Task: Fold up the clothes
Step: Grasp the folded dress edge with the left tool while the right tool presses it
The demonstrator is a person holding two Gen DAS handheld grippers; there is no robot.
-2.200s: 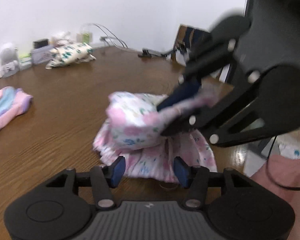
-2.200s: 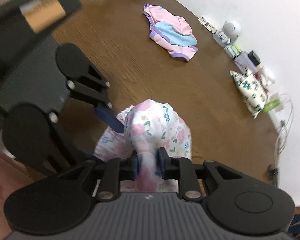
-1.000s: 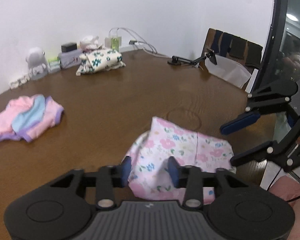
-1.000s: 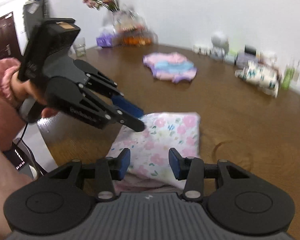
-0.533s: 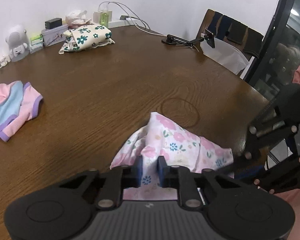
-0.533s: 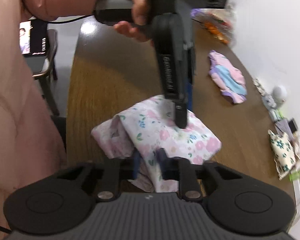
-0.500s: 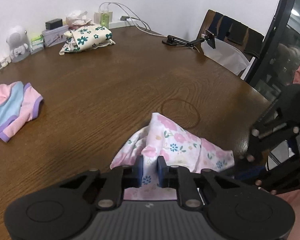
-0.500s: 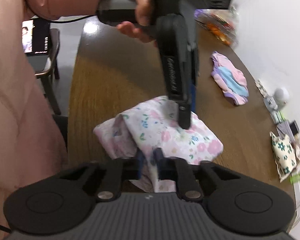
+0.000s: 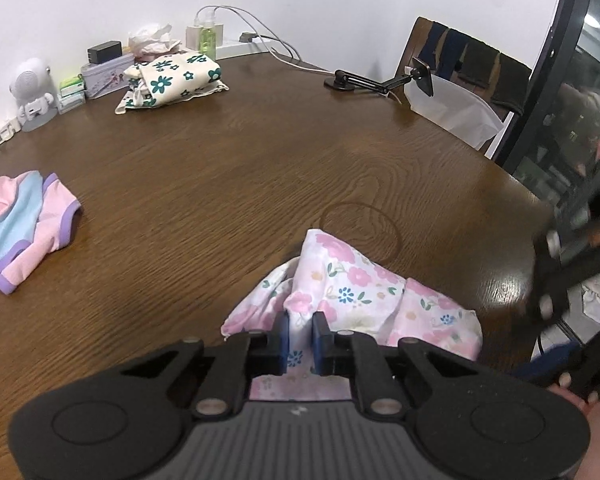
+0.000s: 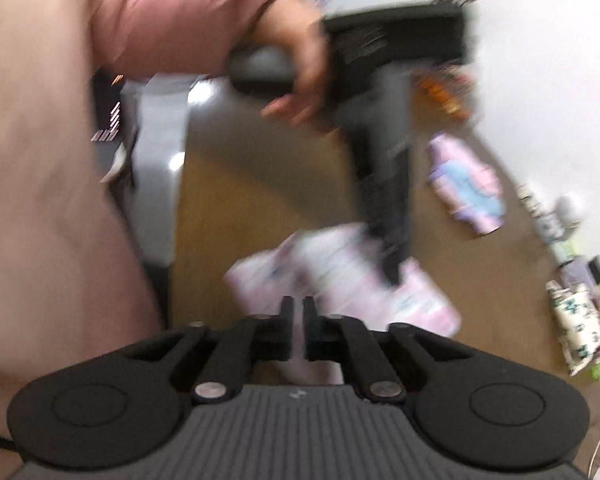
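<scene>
Floral garment (image 9: 352, 292) lies bunched at the near right edge of the tabletop (image 9: 220, 168), close to the rim. Left gripper (image 9: 299, 334) is clamped on a fold of it; right gripper (image 10: 296, 322), in a blurred view, is pinched on the cloth too. Bare wood extends beyond the garment to a pink and blue garment (image 9: 16, 220) at far left and a green-flowered bundle (image 9: 172, 76) near the wall

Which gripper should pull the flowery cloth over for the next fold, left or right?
Probably the left gripper. Its fingers are pinched on a raised ridge of the flowery cloth, with bare table ahead to fold onto. The right gripper grips the cloth too, but its view is blurred.
</scene>
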